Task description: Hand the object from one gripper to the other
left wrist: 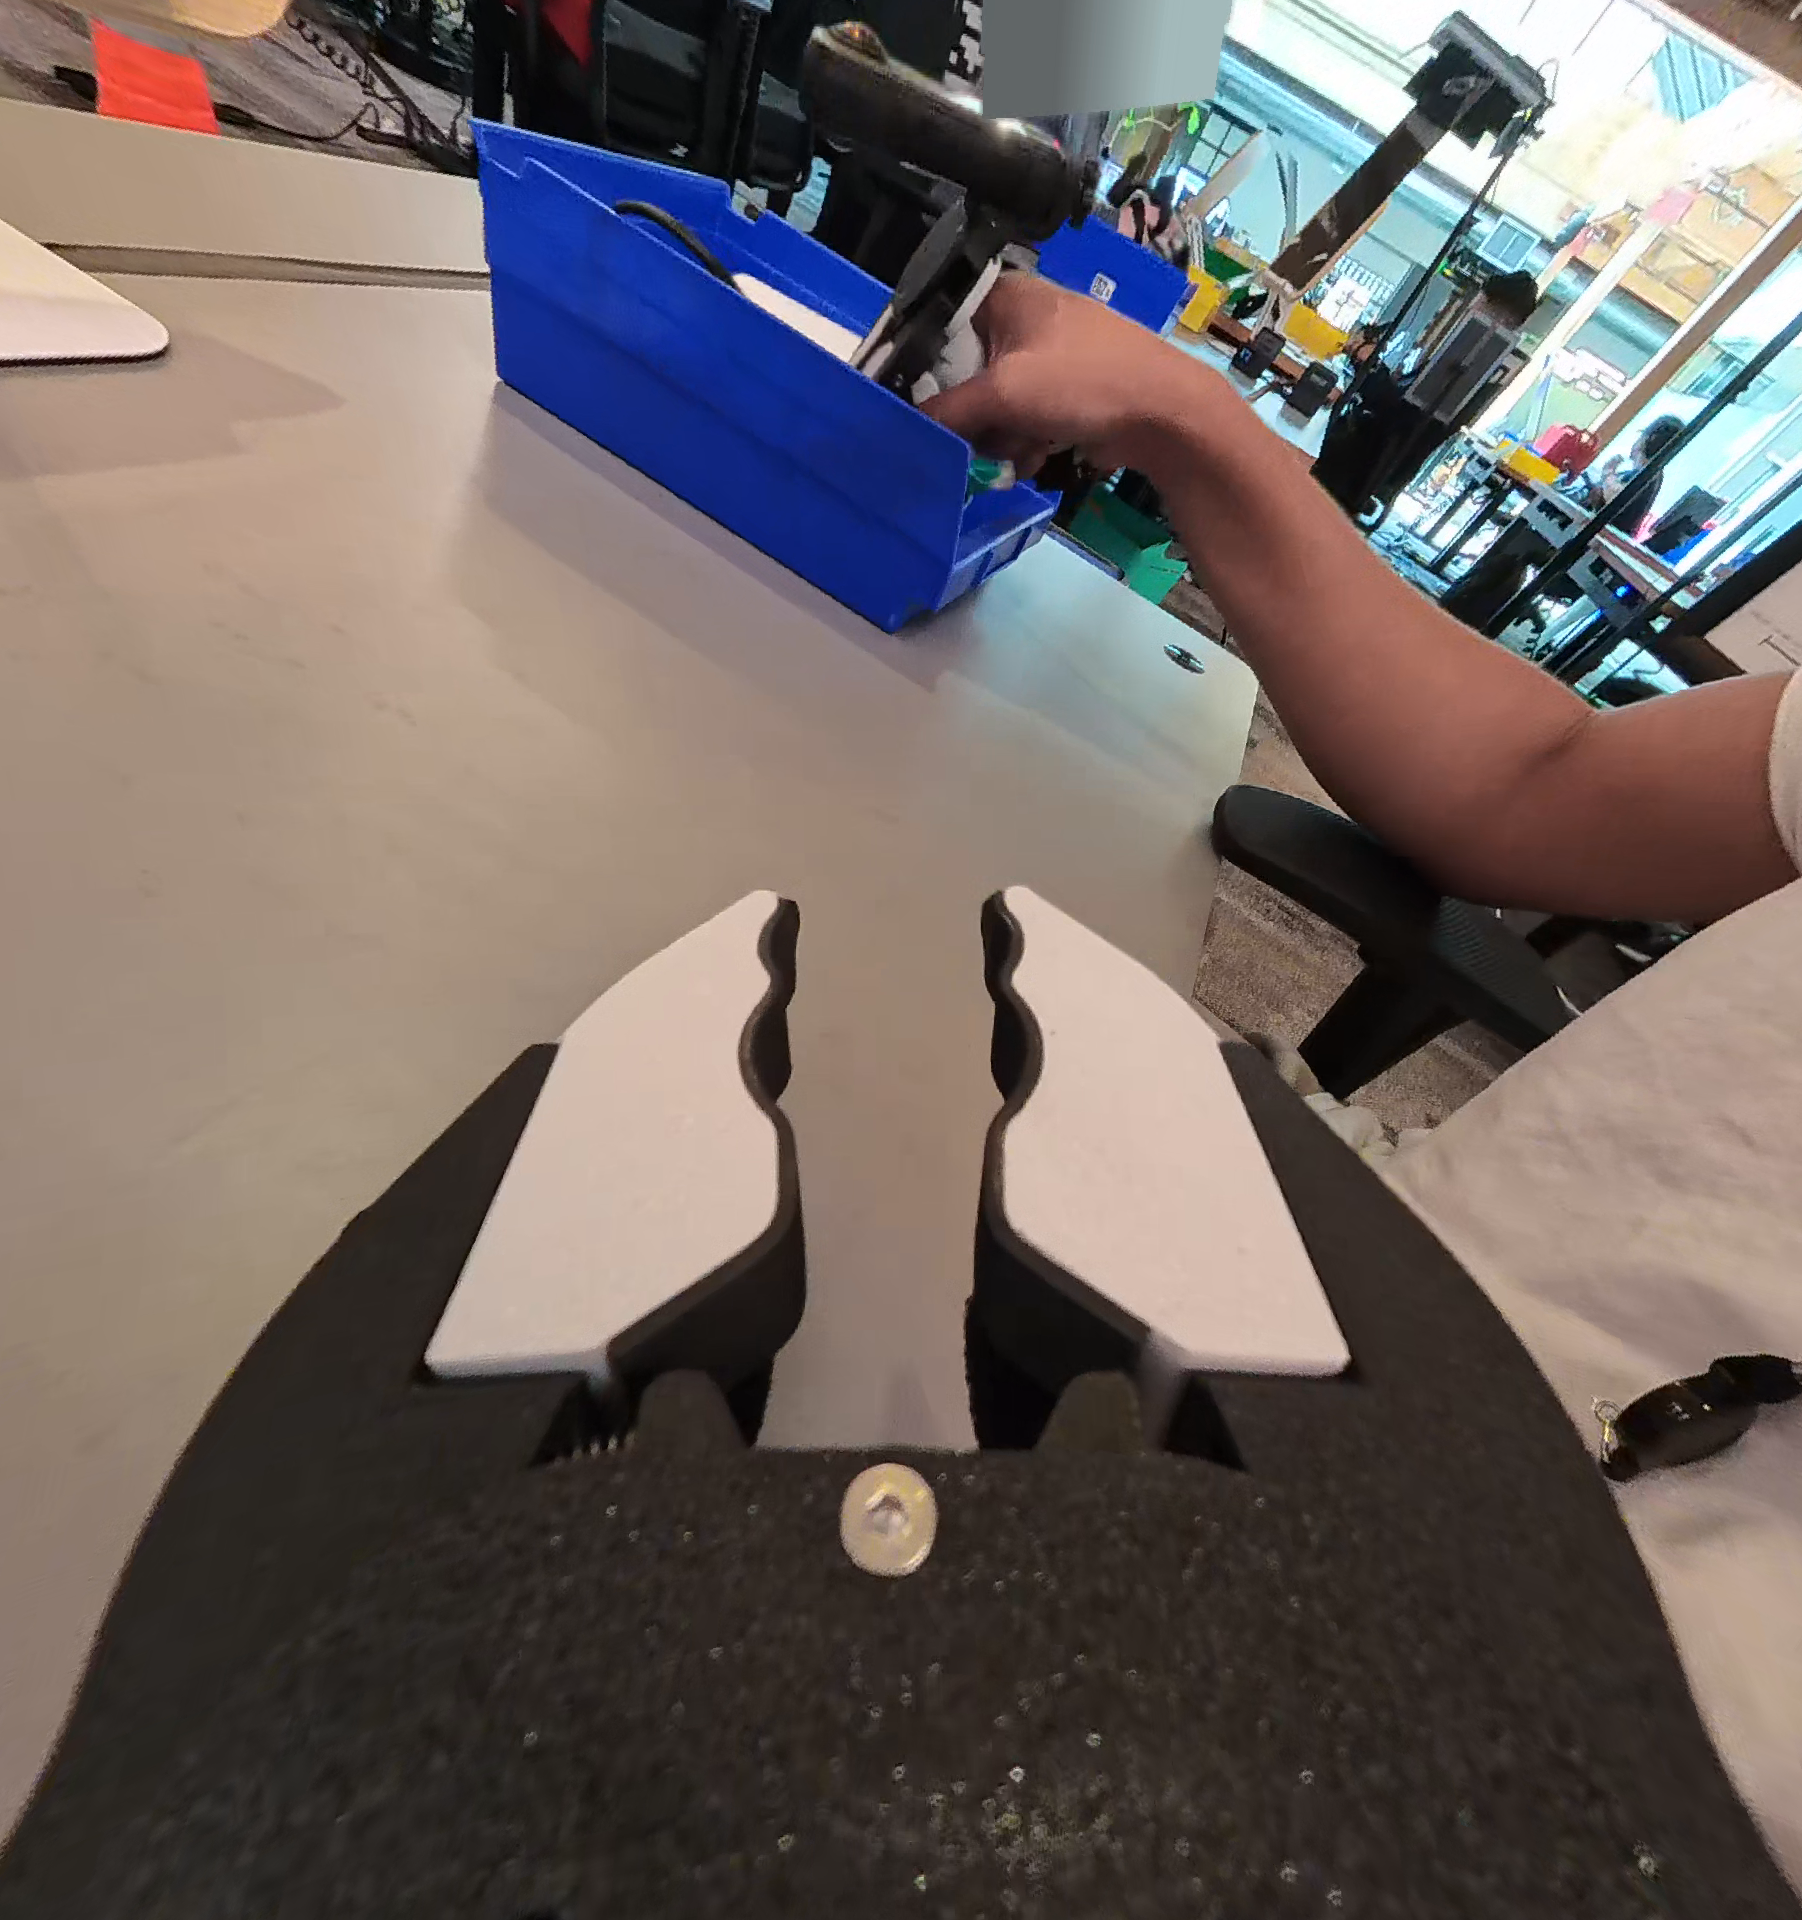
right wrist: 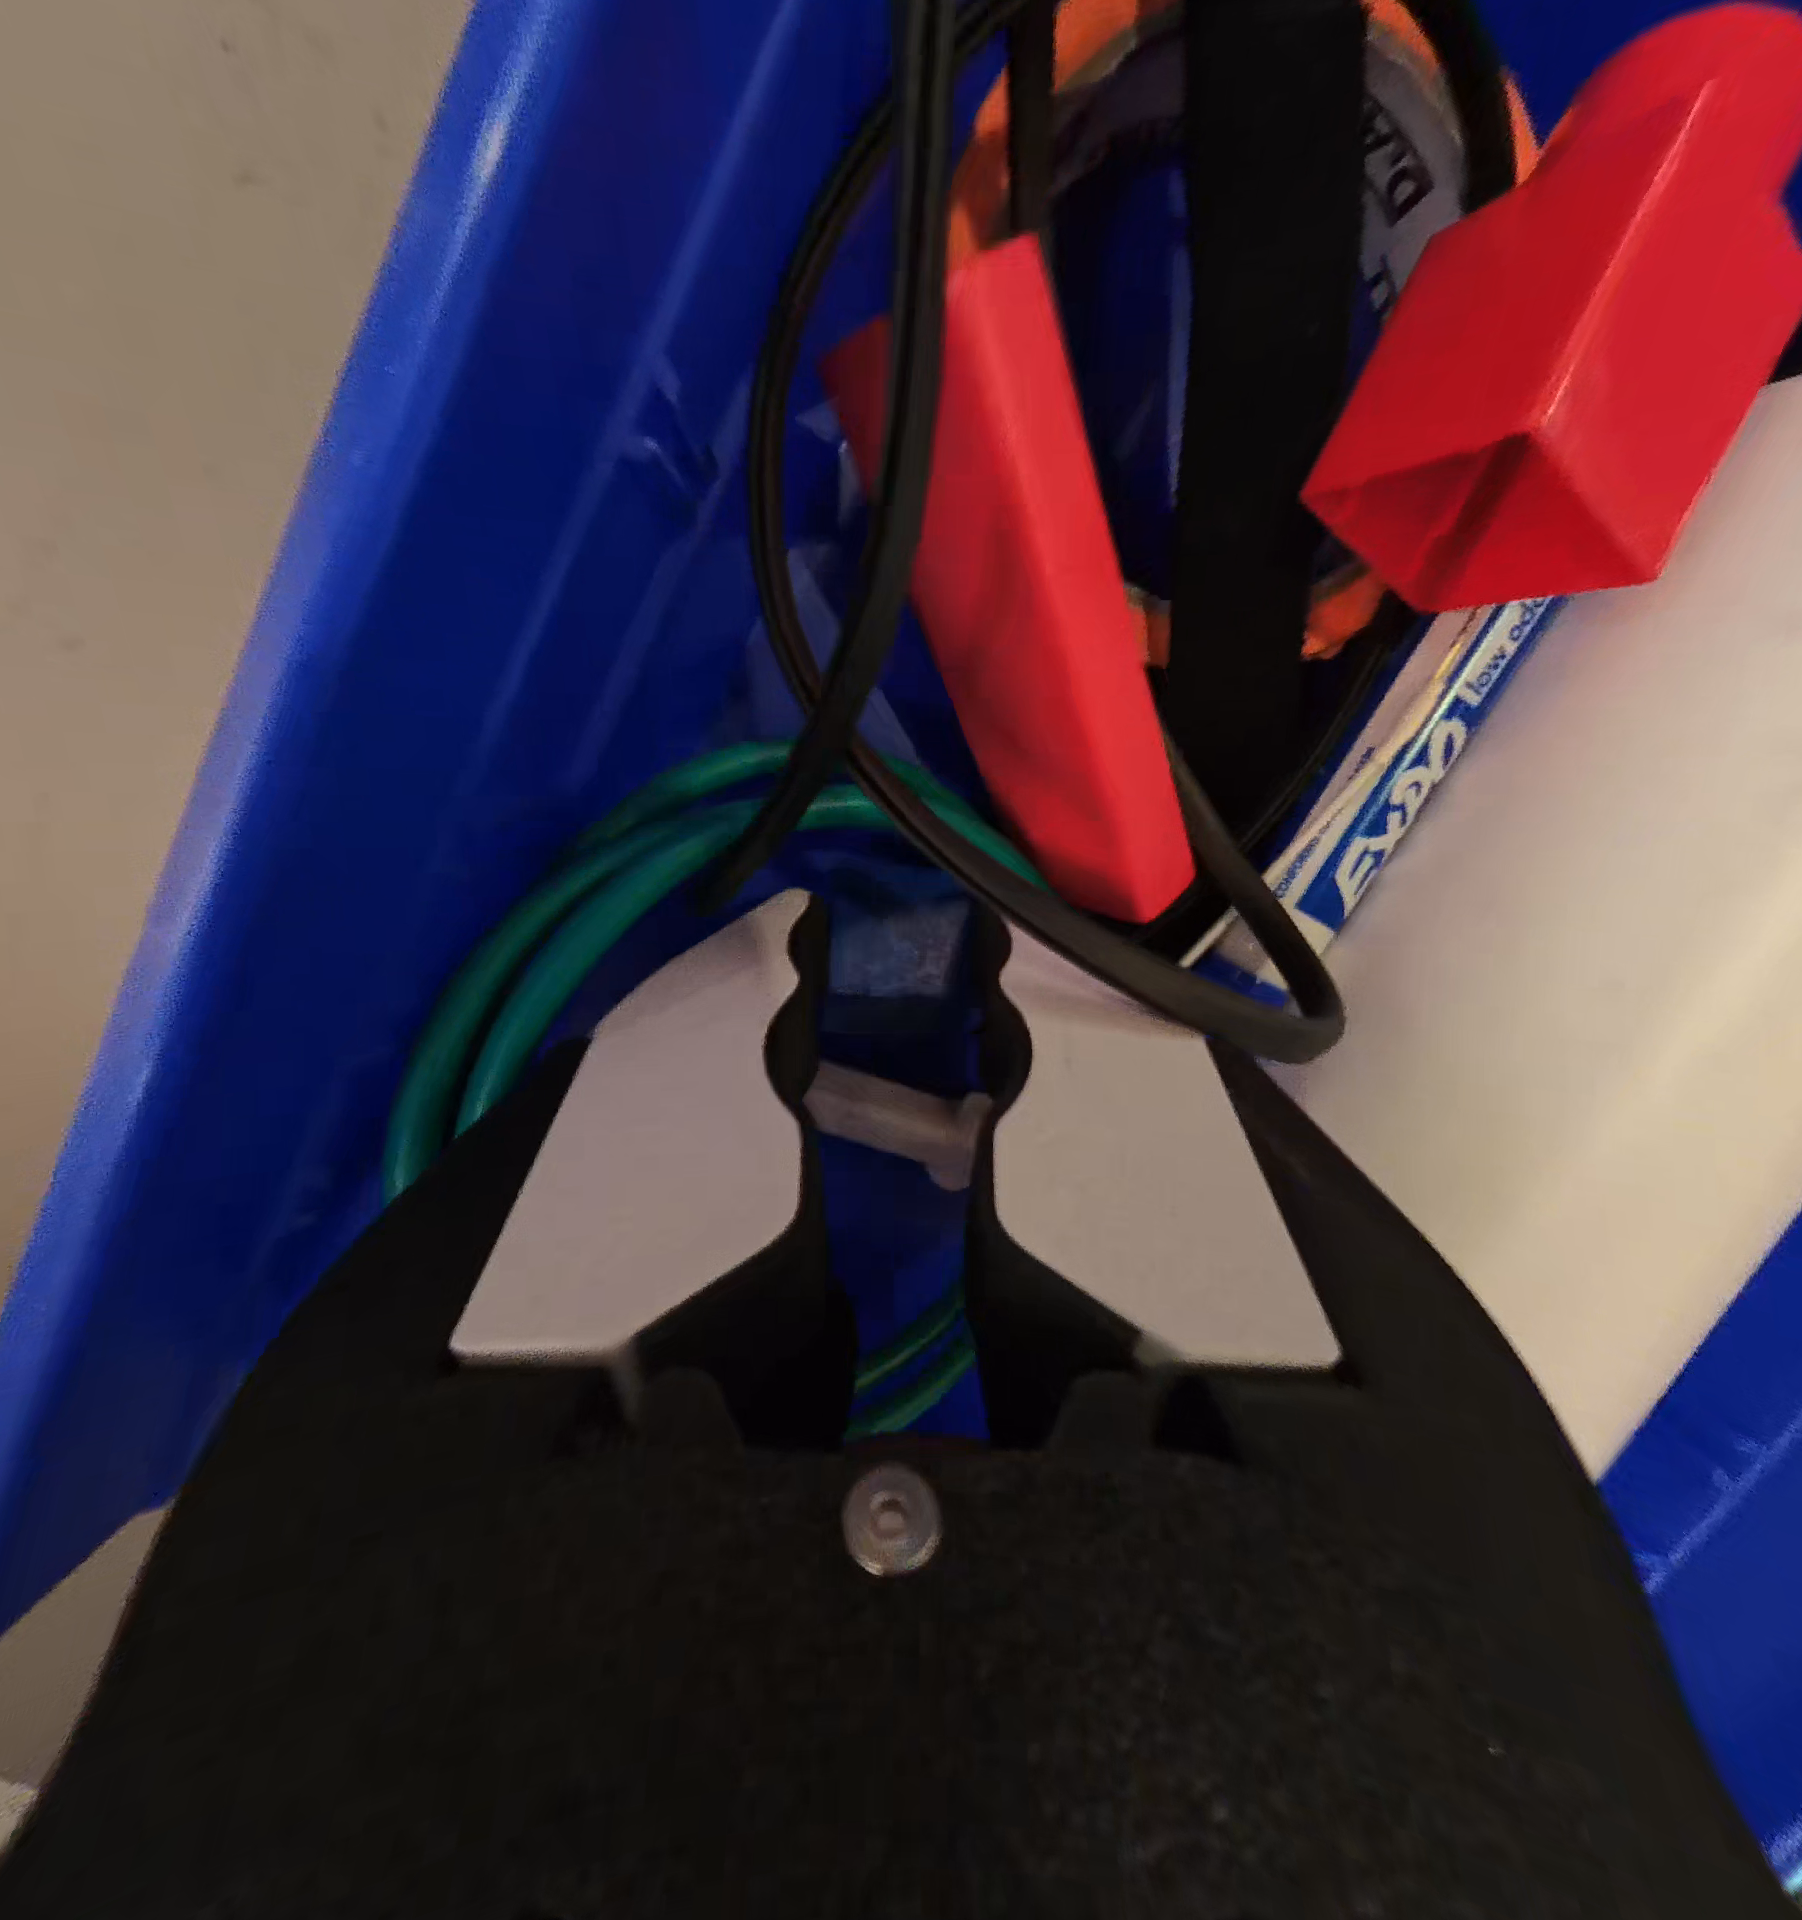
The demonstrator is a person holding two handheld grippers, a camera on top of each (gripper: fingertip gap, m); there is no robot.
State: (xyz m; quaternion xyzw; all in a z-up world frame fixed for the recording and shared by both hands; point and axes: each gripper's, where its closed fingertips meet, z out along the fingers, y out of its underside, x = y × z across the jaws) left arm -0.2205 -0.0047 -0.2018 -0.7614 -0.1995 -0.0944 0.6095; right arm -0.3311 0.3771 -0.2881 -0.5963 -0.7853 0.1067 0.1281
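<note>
The pick-up looks to be in hand: the right gripper (right wrist: 899, 971) reaches down into the blue plastic bin (right wrist: 377, 831), its fingers narrowed around a small blue block (right wrist: 892, 961) among green and black wires — whether they truly pinch it I cannot tell. The left gripper (left wrist: 890, 914) hovers over the grey table (left wrist: 357, 779), spread and empty, well apart from the bin. Next — a firm grip, then a lift clear of the wires toward it.

The left tongs (left wrist: 890, 1039) are black with white pads over a pale grey tabletop (left wrist: 305, 727). Ahead of them stands a blue bin (left wrist: 668, 364). Beyond the right tongs (right wrist: 897, 997) lie red blocks (right wrist: 1562, 343), black cable (right wrist: 824, 468) and green wire (right wrist: 564, 914).
</note>
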